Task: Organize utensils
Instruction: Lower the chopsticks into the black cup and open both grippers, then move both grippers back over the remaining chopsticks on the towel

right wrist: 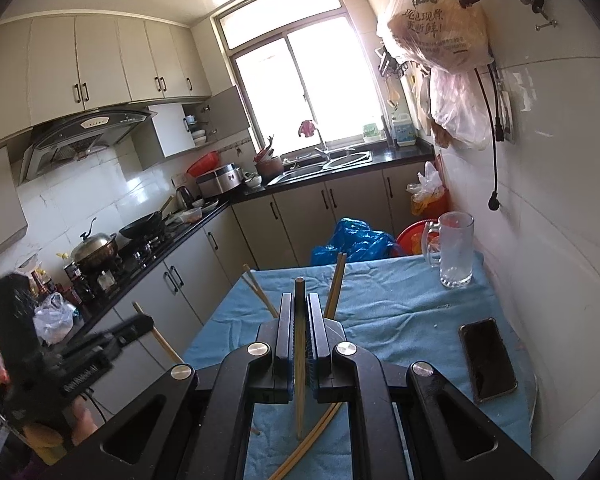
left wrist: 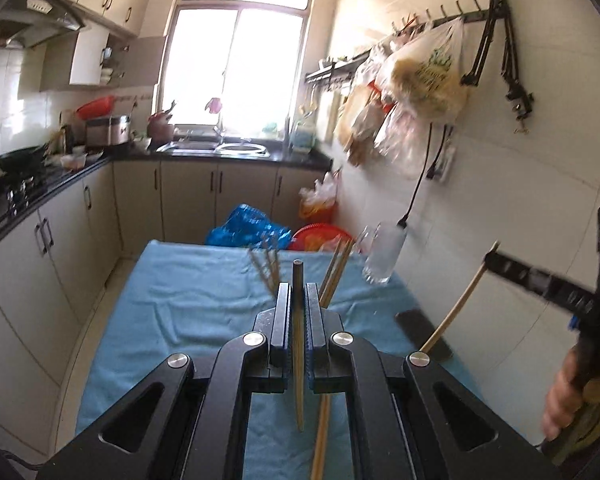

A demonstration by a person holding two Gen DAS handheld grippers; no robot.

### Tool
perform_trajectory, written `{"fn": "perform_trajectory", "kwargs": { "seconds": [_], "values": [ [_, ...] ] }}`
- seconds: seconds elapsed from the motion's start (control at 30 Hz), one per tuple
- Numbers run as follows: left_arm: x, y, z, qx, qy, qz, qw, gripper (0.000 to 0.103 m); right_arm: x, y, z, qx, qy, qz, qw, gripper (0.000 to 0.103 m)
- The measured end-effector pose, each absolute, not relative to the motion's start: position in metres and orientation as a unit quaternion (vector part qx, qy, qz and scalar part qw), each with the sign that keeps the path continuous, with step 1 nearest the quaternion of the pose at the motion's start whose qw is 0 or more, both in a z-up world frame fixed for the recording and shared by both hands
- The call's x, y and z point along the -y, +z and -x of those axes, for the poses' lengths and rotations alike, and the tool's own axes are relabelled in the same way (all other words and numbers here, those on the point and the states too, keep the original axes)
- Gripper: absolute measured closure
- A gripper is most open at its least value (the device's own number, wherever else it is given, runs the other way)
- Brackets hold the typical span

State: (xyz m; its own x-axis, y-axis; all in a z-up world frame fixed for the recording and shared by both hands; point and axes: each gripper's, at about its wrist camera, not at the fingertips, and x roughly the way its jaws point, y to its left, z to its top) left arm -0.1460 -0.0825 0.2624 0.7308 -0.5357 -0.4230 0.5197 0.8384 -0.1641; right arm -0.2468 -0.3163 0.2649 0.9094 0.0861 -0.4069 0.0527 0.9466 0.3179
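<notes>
My left gripper [left wrist: 299,294] is shut on a wooden chopstick [left wrist: 298,344] that runs along its fingers above the blue cloth [left wrist: 188,304]. My right gripper [right wrist: 300,304] is shut on another chopstick [right wrist: 299,356] in the same way. In the left wrist view the right gripper [left wrist: 490,258] shows at the right with its chopstick [left wrist: 456,310]. In the right wrist view the left gripper [right wrist: 140,326] shows at the left with its chopstick [right wrist: 160,336]. Loose chopsticks [right wrist: 334,286] lie on the cloth beyond and under the fingers. A glass mug [right wrist: 454,250] stands at the table's far right.
A black phone [right wrist: 488,360] lies on the cloth near the right wall. Blue bag [right wrist: 352,240] and red basin [right wrist: 410,236] sit on the floor beyond the table. Kitchen counter with stove and pots [right wrist: 96,250] runs along the left. Bags hang on the right wall [left wrist: 424,76].
</notes>
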Motion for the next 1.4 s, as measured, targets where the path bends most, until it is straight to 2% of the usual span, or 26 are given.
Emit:
{"fn": "perform_trajectory", "kwargs": {
  "seconds": [0.23,0.5,0.67,0.97,1.03,1.07,1.1,1.13,1.17,1.3,1.4],
  "values": [
    [0.111,0.304,0.117,-0.204,-0.28,0.021,0.938,0.098,0.321,0.284,0.224,-0.193,0.002,-0.16,0.968,0.097],
    [0.151,0.313,0.071,-0.196,-0.26,0.011,0.945,0.098,0.329,0.291,0.174,-0.174,-0.02,-0.162,0.971,0.097],
    [0.176,0.294,0.039,-0.218,-0.252,-0.003,0.943,0.098,0.341,0.275,0.138,-0.184,-0.033,-0.18,0.966,0.097],
    [0.184,0.236,-0.006,-0.304,-0.247,0.013,0.92,0.097,0.364,0.217,0.092,-0.258,-0.048,-0.212,0.941,0.096],
    [0.181,0.235,-0.004,-0.306,-0.255,0.017,0.917,0.092,0.371,0.205,0.086,-0.267,-0.044,-0.232,0.934,0.096],
    [0.178,0.235,-0.002,-0.305,-0.257,0.018,0.917,0.082,0.373,0.201,0.085,-0.27,-0.042,-0.239,0.932,0.093],
    [0.174,0.237,0.002,-0.301,-0.258,0.019,0.918,0.077,0.375,0.197,0.084,-0.272,-0.039,-0.247,0.929,0.089],
    [0.17,0.239,0.007,-0.296,-0.259,0.022,0.919,0.069,0.377,0.195,0.084,-0.272,-0.037,-0.251,0.928,0.078],
    [0.167,0.241,0.012,-0.291,-0.261,0.024,0.92,0.067,0.376,0.195,0.085,-0.27,-0.037,-0.252,0.929,0.07],
    [0.152,0.25,0.031,-0.285,-0.265,0.027,0.921,0.064,0.376,0.201,0.095,-0.258,-0.037,-0.251,0.932,0.065],
    [0.135,0.251,0.05,-0.282,-0.267,0.035,0.921,0.057,0.377,0.207,0.11,-0.252,-0.039,-0.253,0.933,0.055]
  ]
}}
